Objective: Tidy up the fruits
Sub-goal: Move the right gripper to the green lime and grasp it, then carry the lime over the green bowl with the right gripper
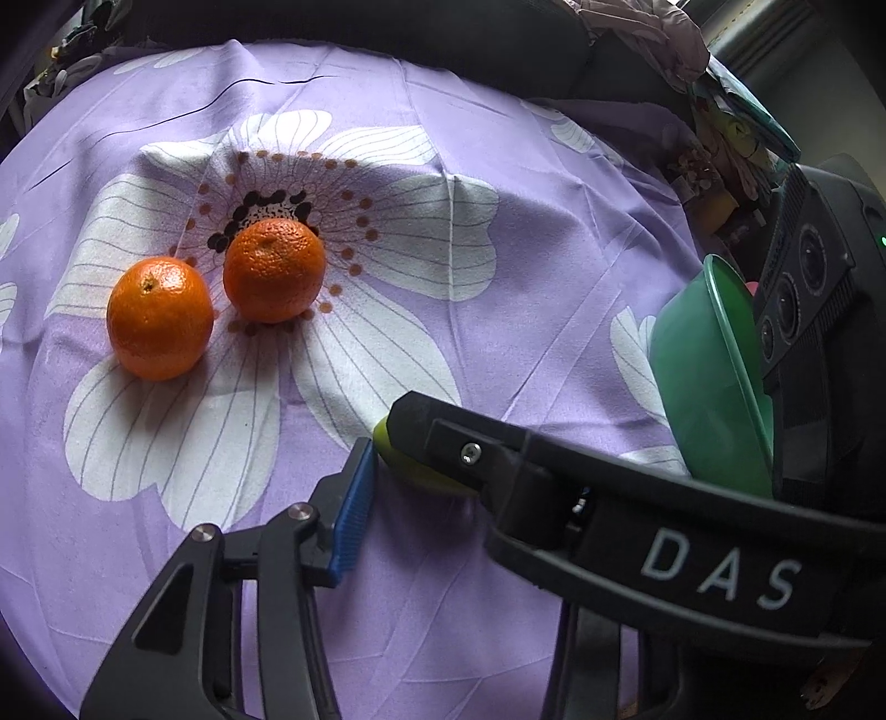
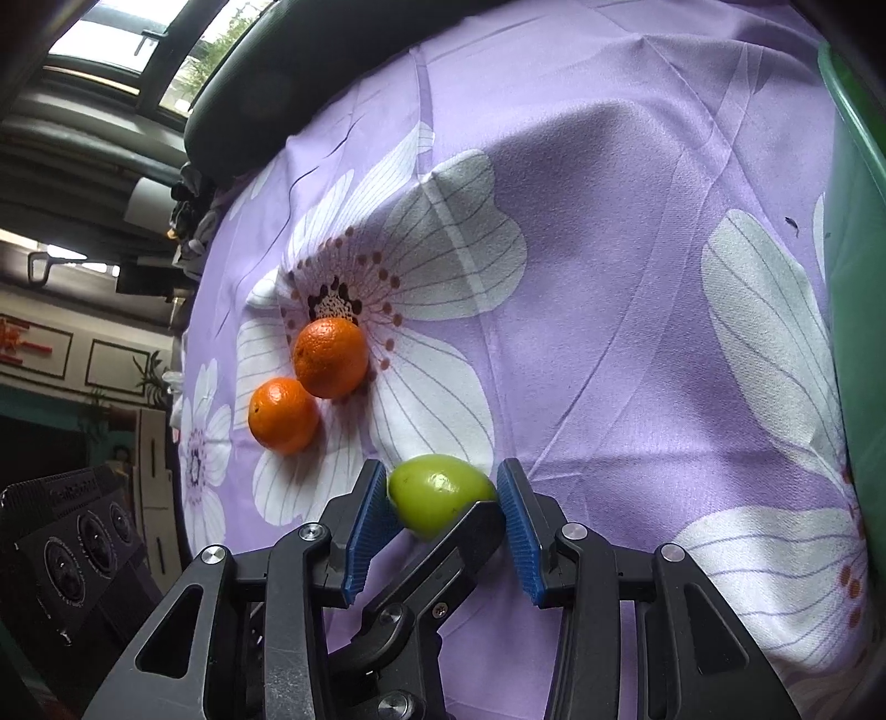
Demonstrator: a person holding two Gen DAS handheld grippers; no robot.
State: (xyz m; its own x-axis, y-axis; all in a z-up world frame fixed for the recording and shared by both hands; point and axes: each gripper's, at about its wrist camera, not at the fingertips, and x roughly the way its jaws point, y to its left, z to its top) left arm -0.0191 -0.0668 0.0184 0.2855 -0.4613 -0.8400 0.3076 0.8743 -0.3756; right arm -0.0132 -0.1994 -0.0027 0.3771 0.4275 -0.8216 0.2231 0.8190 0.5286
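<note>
Two oranges [image 1: 159,317] [image 1: 273,270] lie side by side on the purple flowered cloth [image 1: 498,332]; they also show in the right wrist view [image 2: 283,415] [image 2: 330,357]. A green fruit [image 2: 437,495] lies on the cloth between the blue pads of my right gripper [image 2: 443,520], whose jaws stand close at its sides. In the left wrist view the green fruit [image 1: 398,459] is mostly hidden behind the right gripper's finger. Only one blue pad of my left gripper [image 1: 354,509] shows. A green bowl [image 1: 714,382] stands at the right.
The bowl's green wall [image 2: 855,332] fills the right edge of the right wrist view. A dark cushioned edge [image 1: 443,33] borders the cloth at the back. Clutter lies at the back right [image 1: 720,166].
</note>
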